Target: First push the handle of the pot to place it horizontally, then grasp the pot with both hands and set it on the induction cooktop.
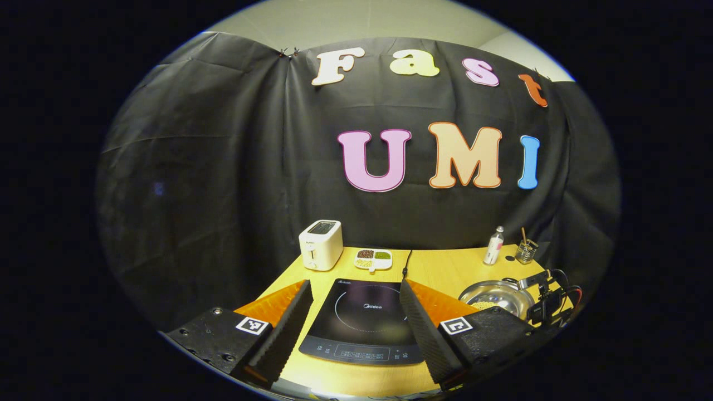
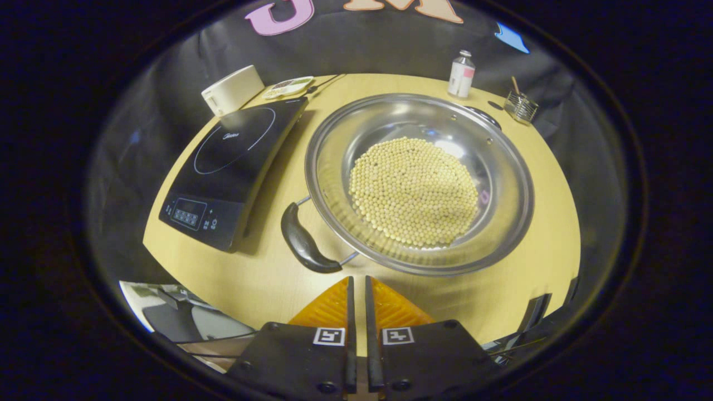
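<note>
Left gripper (image 1: 356, 317): its fingers are spread wide with nothing between them, hanging over the near edge of the table, framing the induction cooktop in the left gripper view.
Right gripper (image 2: 356, 289): its fingers are pressed almost together with only a thin slit between them, holding nothing, just short of the pot's near rim and beside the near handle. In the left gripper view it shows at the right, close by the pot.
Pot (image 2: 490, 167): a wide, shallow steel pot standing upright on the table's right half, just beside the cooktop and not on it.
Pot contents: a flat layer of pale round beans (image 2: 415, 192) covers the bottom.
Near handle (image 2: 303, 239): a dark curved grip on two wire arms at the pot's near-left rim, pointing toward the table's front edge, apart from the fingertips.
Far handle (image 2: 483, 116): a dark grip at the opposite rim, partly hidden.
Induction cooktop (image 2: 228, 161): black, flat on the table's left half, control panel toward the front edge, its top bare.
Table (image 2: 267, 278): light wood.
Back edge, left: a white toaster (image 1: 320, 244) and a small divided dish (image 1: 373, 259) of grains.
Back edge, right: a small bottle (image 2: 461, 73) and a wire holder (image 2: 521, 106) with a stick in it.
</note>
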The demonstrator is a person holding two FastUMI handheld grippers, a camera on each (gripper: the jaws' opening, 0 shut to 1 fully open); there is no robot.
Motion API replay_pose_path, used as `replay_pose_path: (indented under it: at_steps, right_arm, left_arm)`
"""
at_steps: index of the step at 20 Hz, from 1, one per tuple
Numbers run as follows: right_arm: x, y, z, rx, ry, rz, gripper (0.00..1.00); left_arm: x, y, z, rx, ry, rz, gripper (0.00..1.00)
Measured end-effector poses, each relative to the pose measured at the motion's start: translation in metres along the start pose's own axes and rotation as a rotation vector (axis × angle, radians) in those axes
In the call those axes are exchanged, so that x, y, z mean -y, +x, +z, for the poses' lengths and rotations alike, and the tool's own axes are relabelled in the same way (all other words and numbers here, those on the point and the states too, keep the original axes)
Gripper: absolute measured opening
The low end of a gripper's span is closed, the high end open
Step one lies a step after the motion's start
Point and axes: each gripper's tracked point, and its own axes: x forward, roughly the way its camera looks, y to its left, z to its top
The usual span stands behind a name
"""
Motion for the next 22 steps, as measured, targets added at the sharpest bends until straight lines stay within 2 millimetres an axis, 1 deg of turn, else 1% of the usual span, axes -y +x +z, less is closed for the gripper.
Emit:
replay_pose_path:
  at_steps: [3,4,5,6,7,10,11,12,13,19,22]
  right_arm:
    - [-0.011,0.006,0.003,-0.02,0.033,0.015,0.1]
    - [-0.015,0.008,0.005,-0.023,0.038,0.02,0.09]
    - [-0.019,0.01,0.006,-0.025,0.045,0.024,0.01]
    - [-0.023,0.011,0.008,-0.027,0.054,0.027,0.17]
    - [-0.026,0.011,0.01,-0.024,0.068,0.028,0.09]
    - [-0.034,0.017,0.016,-0.023,0.106,0.039,0.09]
    - [-0.037,0.018,0.018,-0.025,0.126,0.045,0.09]
    - [-0.041,0.02,0.021,-0.025,0.149,0.054,0.09]
    - [-0.044,0.022,0.025,-0.022,0.169,0.06,0.09]
    - [-0.06,0.035,0.046,-0.008,0.26,0.06,0.09]
    - [-0.065,0.041,0.059,-0.002,0.323,0.052,0.09]
  left_arm:
    - [-0.002,0.001,-0.004,-0.011,0.008,-0.001,0.96]
    - [-0.002,0.001,-0.005,-0.013,0.009,-0.004,0.94]
    - [-0.002,0.001,-0.005,-0.017,0.008,-0.007,0.94]
    - [-0.001,0.001,-0.007,-0.02,0.007,-0.011,0.94]
    - [0.0,0.001,-0.008,-0.025,0.005,-0.014,0.96]
    - [0.003,-0.001,-0.013,-0.036,-0.007,-0.025,0.96]
    - [0.005,-0.001,-0.013,-0.037,-0.012,-0.03,0.94]
    - [0.006,-0.003,-0.016,-0.039,-0.015,-0.034,0.94]
    - [0.006,-0.003,-0.018,-0.041,-0.018,-0.038,0.96]
    - [0.009,-0.003,-0.023,-0.053,-0.044,-0.038,0.96]
    - [0.008,-0.003,-0.03,-0.068,-0.041,-0.04,0.96]
